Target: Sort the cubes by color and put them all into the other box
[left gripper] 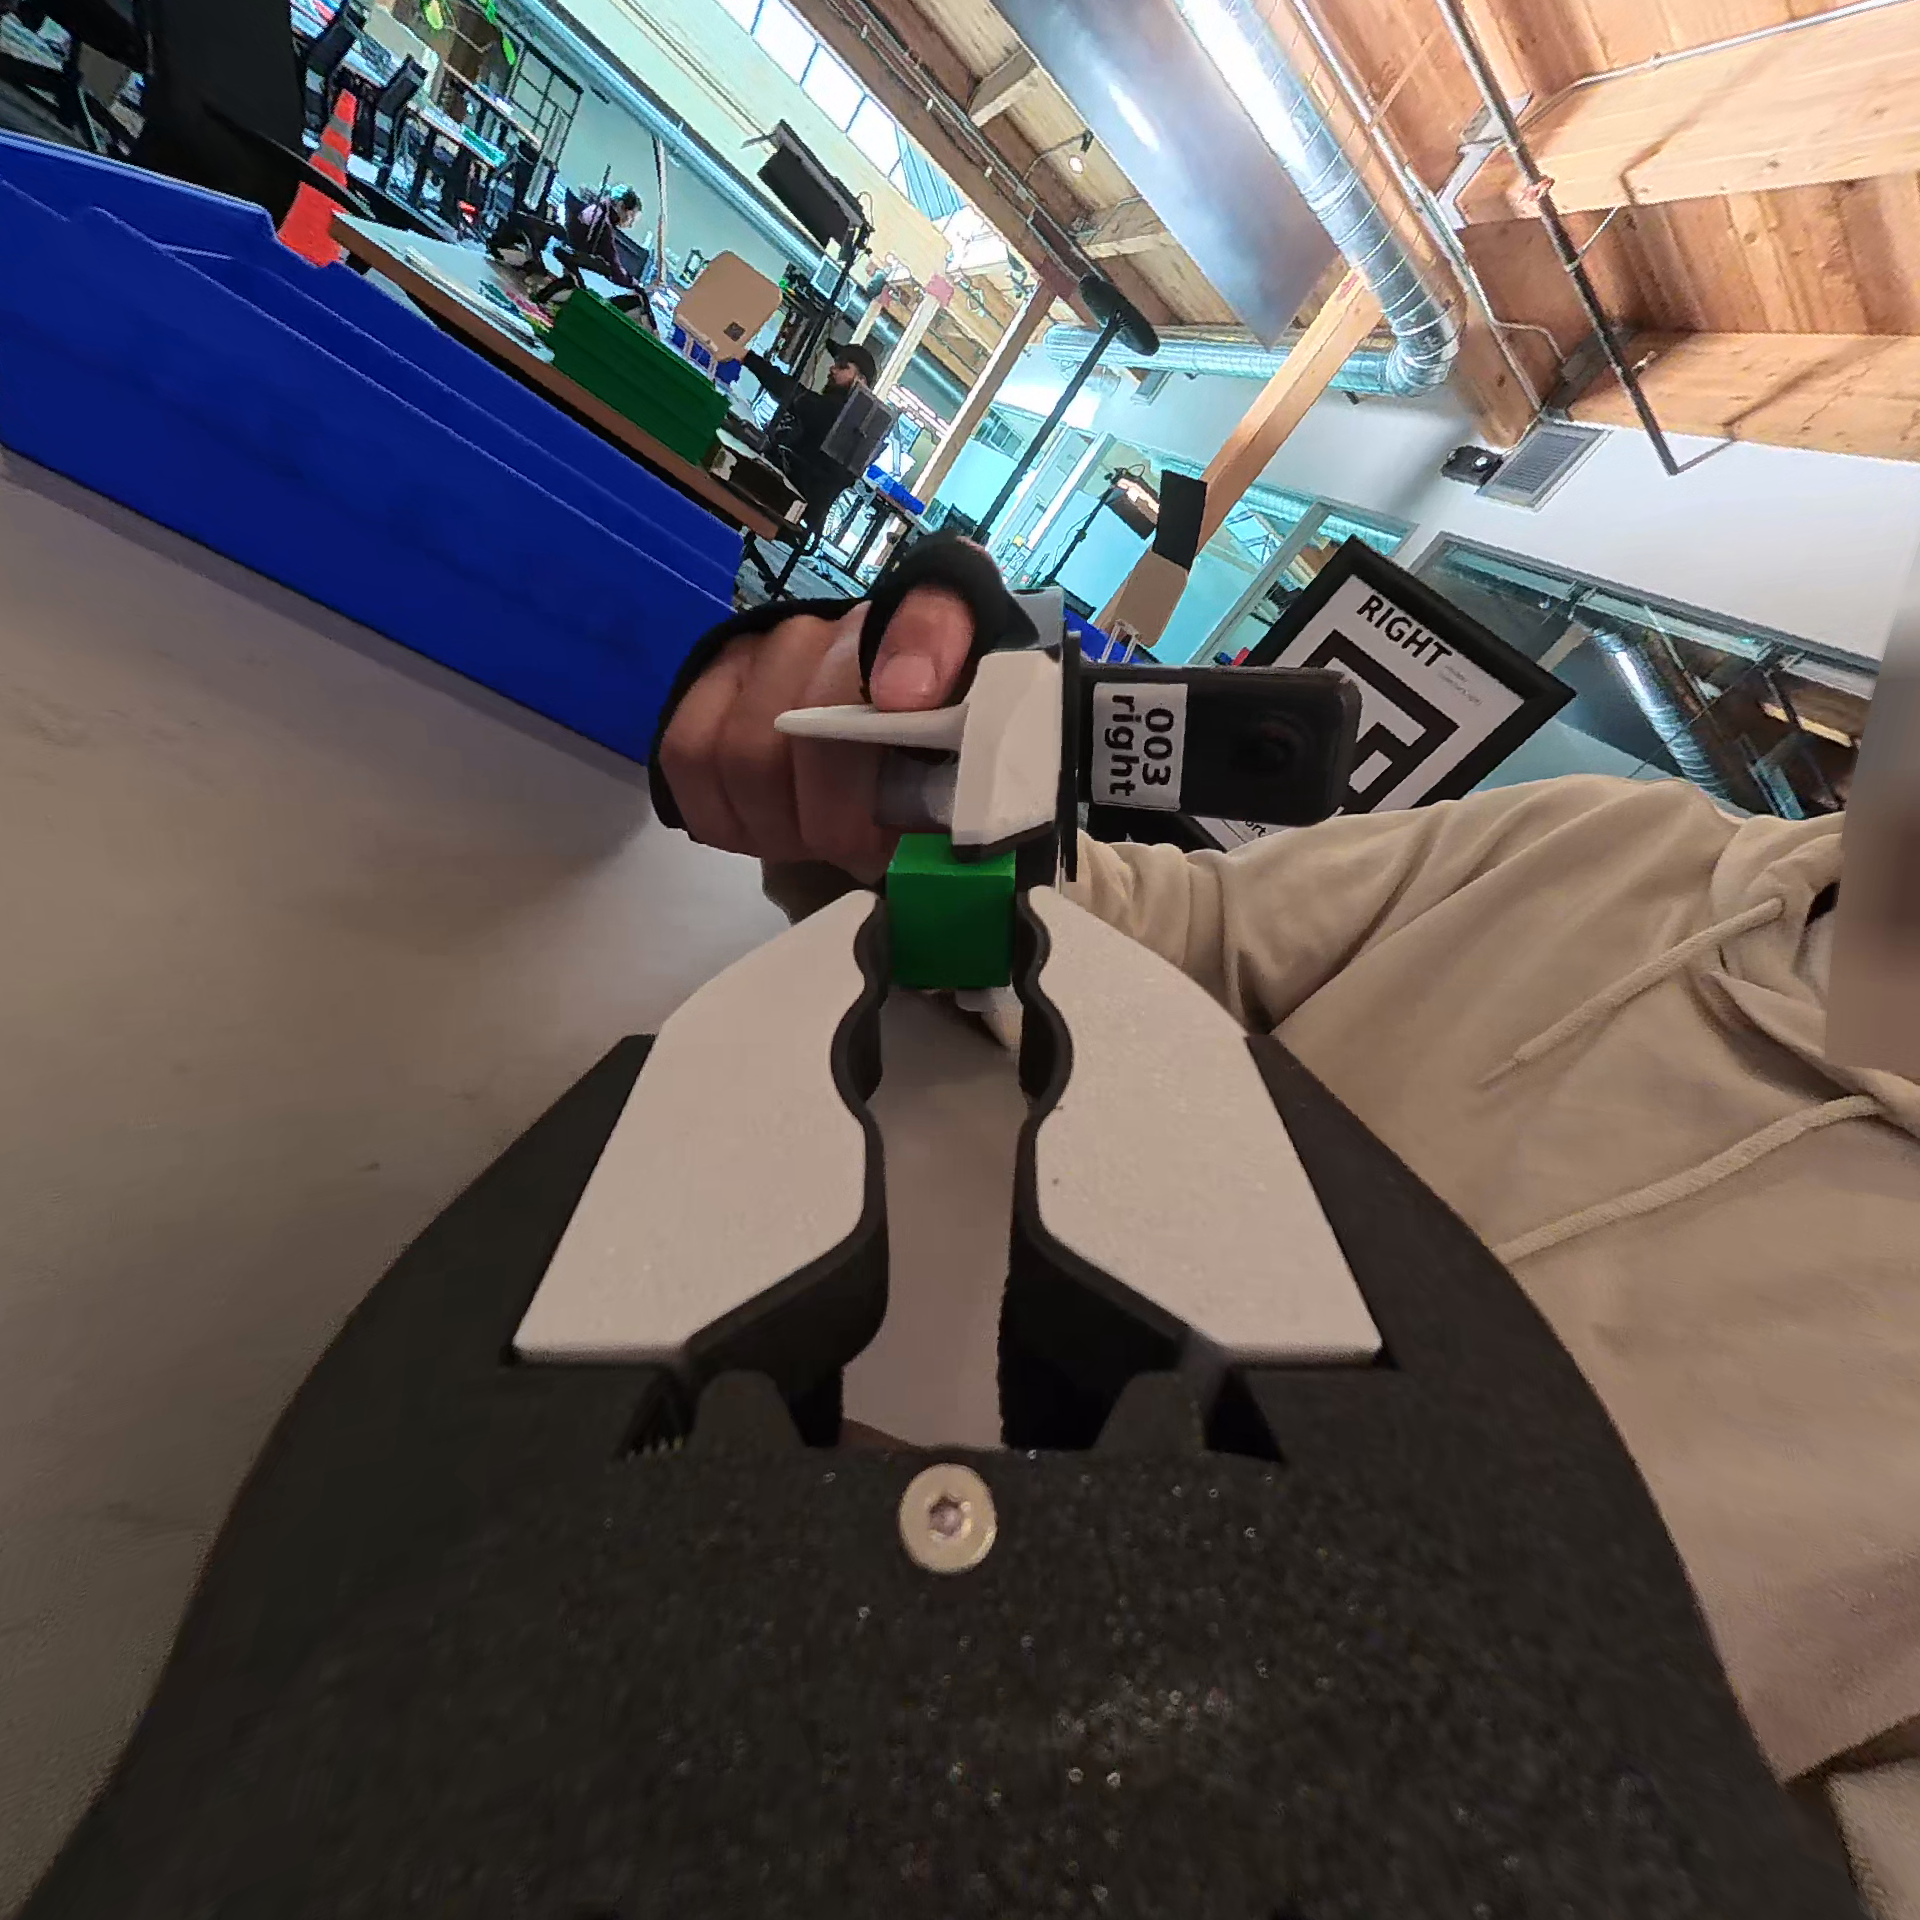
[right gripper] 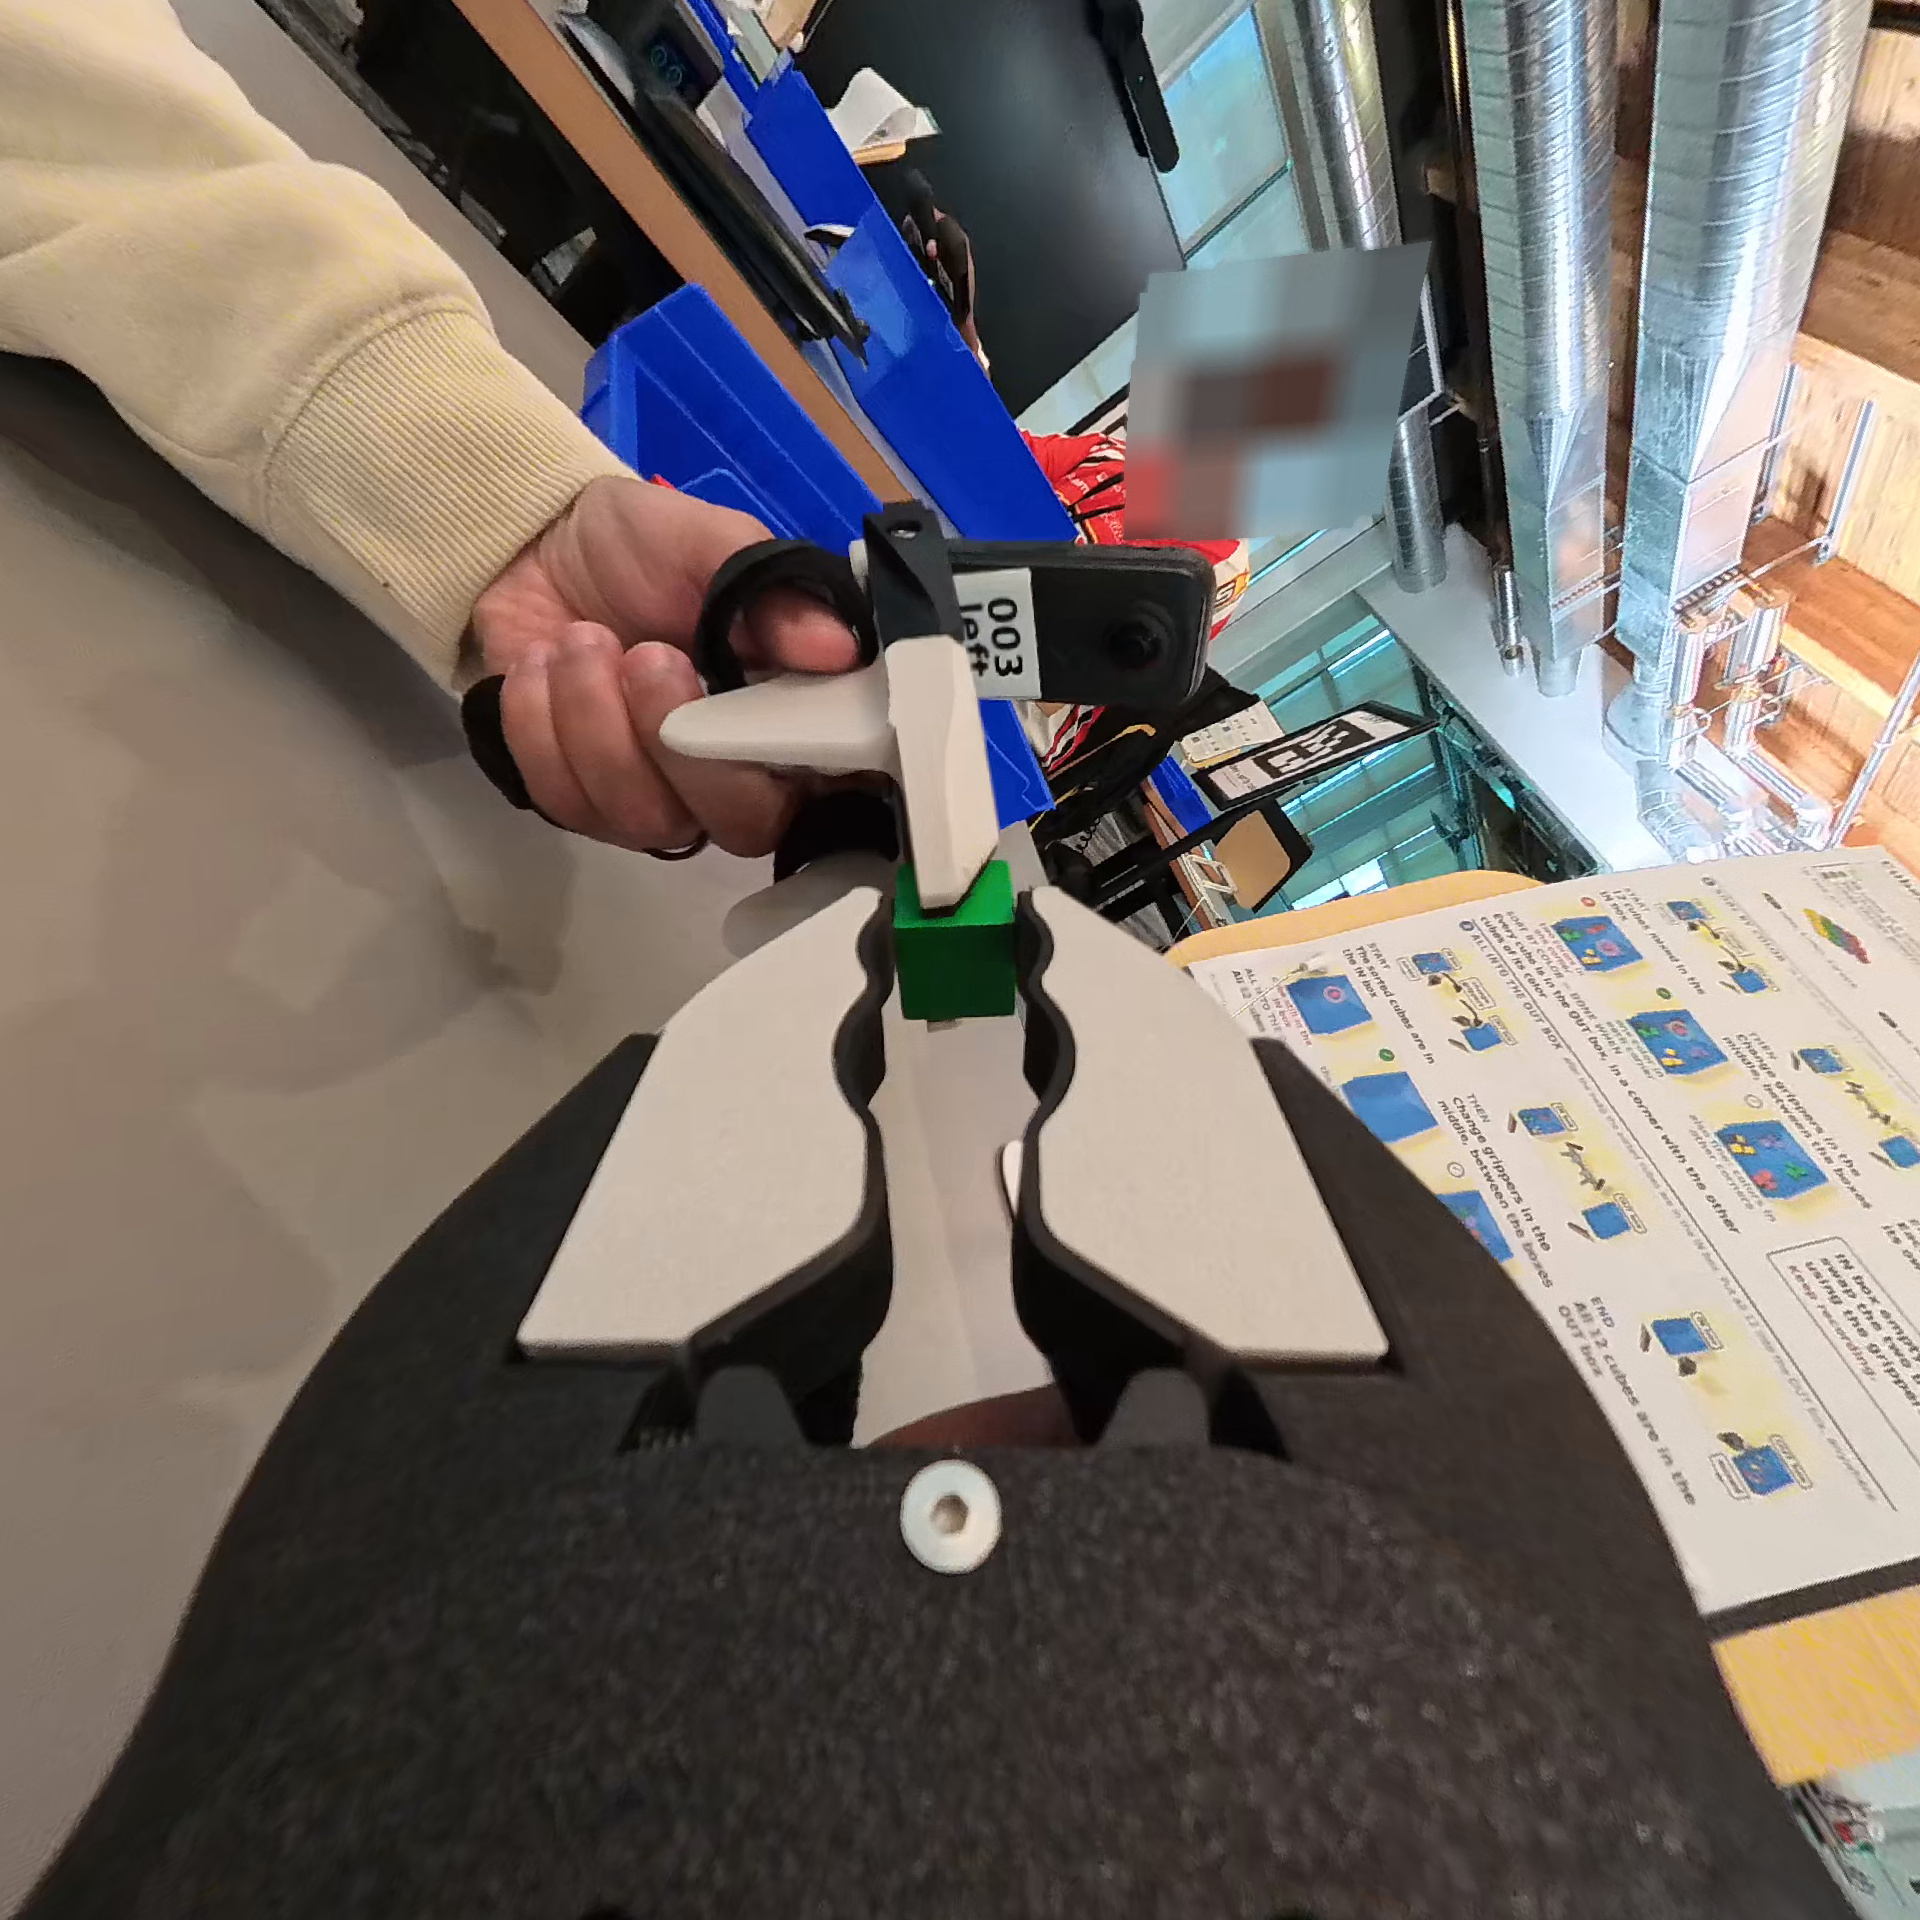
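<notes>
I have one green cube (left gripper: pixel 951 928) pinched in mid-air between both tools at once. My left gripper (left gripper: pixel 951 940) has its jaws narrowed onto the cube's two sides at the tips, and my right gripper (right gripper: pixel 954 951) does the same from the opposite direction, on the other pair of faces. In each wrist view the far tool's white finger overlaps the cube's top edge. The cube hangs above the pale table (left gripper: pixel 260 831), not in any box.

My read: this is a handover between grippers, partway through moving one cube. Which side gives and which takes, I cannot tell. Next move calls for one pair of jaws to ease apart while the other keeps its squeeze, then a clean pull-away so the cube does not twist or drop. After that, carry it to the destination box and set it with its colour group.

Counts: one cube visible, green, no others in sight. Two grippers, two hands: left hand (right gripper: pixel 613 686), right hand (left gripper: pixel 790 727). One blue box (left gripper: pixel 312 436) near on the table in the left wrist view; more blue bins (right gripper: pixel 727 416) behind in the right wrist view, number unclear. One printed instruction sheet (right gripper: pixel 1621 1195) on the right.
</notes>
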The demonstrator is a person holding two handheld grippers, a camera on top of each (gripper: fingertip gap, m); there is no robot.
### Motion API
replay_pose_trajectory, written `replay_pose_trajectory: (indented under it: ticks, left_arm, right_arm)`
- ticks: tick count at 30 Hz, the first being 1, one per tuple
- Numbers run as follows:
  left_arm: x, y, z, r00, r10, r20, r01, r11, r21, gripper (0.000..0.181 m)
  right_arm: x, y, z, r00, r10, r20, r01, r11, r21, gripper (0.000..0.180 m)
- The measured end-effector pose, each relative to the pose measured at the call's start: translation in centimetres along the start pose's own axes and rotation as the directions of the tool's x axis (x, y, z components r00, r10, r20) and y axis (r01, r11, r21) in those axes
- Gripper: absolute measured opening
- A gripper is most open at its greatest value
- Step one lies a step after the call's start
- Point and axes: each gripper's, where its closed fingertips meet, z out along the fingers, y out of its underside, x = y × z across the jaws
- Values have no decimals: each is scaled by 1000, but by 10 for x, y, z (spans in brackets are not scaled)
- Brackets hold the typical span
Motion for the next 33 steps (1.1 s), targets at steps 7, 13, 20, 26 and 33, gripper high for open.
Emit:
replay_pose_trajectory:
  ticks: [7,13,20,26,33]
  left_arm:
    - [5,-1,0,998,-45,-46,47,999,27,22]
    - [-1,-19,-21,979,36,203,-65,988,139,47]
    - [-58,2,-89,312,220,924,-311,943,-120,53]
    - [-51,6,-87,276,263,925,-328,930,-166,51]
    - [-51,5,-85,270,295,917,-332,922,-199,51]
  right_arm:
    - [0,-3,-1,1000,12,-12,-12,1000,5,22]
    - [18,12,-12,987,124,-101,-133,987,-91,22]
    - [37,62,-59,821,428,-379,-526,825,-207,22]
    - [122,113,-168,620,427,-658,-738,602,-305,22]
    - [174,290,-297,439,376,-816,-892,71,-447,22]
